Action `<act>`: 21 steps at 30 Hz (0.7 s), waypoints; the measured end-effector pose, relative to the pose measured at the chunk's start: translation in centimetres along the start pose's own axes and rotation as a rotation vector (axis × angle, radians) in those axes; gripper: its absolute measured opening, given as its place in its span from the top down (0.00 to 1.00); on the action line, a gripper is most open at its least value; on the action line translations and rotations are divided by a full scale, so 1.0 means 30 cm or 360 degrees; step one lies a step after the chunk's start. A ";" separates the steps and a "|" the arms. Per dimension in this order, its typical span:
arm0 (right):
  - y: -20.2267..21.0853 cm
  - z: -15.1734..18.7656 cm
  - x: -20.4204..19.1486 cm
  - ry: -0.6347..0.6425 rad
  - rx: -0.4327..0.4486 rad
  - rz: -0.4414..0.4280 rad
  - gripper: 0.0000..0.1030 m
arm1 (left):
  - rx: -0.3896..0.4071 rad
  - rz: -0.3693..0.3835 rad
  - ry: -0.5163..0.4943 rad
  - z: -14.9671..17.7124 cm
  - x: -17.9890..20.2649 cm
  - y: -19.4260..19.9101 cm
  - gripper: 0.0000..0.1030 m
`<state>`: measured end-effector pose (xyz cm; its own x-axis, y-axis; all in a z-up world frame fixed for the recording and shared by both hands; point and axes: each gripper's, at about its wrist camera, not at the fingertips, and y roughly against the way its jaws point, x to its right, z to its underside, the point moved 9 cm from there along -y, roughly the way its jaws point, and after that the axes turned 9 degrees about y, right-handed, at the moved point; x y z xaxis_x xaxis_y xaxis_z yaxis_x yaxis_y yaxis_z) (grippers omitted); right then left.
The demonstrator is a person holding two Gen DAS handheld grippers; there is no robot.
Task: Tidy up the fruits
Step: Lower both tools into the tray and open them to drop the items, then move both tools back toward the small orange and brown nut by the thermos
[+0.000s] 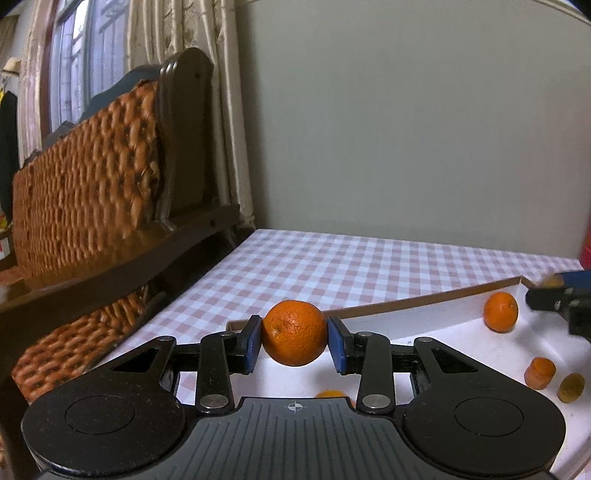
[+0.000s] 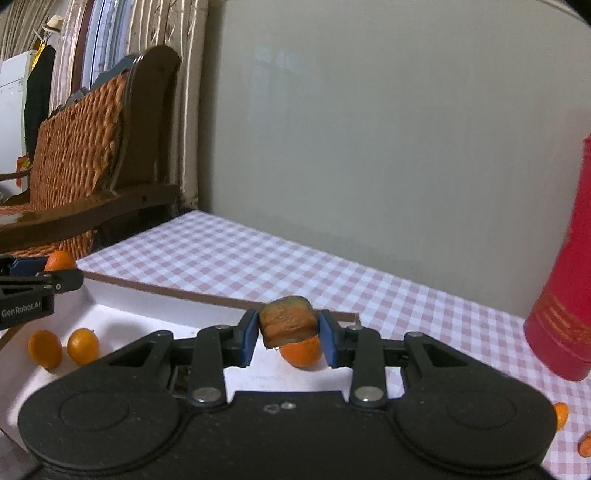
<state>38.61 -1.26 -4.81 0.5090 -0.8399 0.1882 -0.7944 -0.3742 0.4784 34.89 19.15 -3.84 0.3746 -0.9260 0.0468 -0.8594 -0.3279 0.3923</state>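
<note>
Grey wall (image 1: 406, 129) and pale curtains (image 1: 177, 33) backed a table under a pink-and-white checked cloth (image 1: 314, 266), with a wicker armchair (image 1: 88, 177) standing just beside the cloth's left edge. On the cloth lay a shallow white tray (image 1: 436, 328) with a brown rim, the landmark for everything else. A tall red canister (image 2: 565, 280) stood on the cloth to the right of the tray. Above the tray's near left part, the left gripper (image 1: 294, 341) had its blue pads against both sides of a round orange (image 1: 294, 332), which hung clear of the tray floor. Over the tray's right part, the right gripper (image 2: 288, 338) pinched a dark, brownish, squashed fruit (image 2: 287, 326) between its pads, with another orange (image 2: 303, 352) lying in the tray directly beneath. Toward the tray's left side, seen from the right wrist, 2 small orange fruits (image 2: 62, 349) rested side by side on its floor. Beyond the tray's right edge, 2 orange pieces (image 2: 570, 428) lay on the cloth.
</note>
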 end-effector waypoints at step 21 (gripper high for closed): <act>0.021 0.013 0.013 -0.0003 0.0041 0.0107 0.06 | 0.0094 -0.0046 0.0009 -0.005 -0.040 0.076 0.00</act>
<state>38.18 -1.98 -4.78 0.4538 -0.8641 0.2176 -0.8350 -0.3271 0.4425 32.54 19.54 -2.87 0.4015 -0.9149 0.0415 -0.8671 -0.3652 0.3387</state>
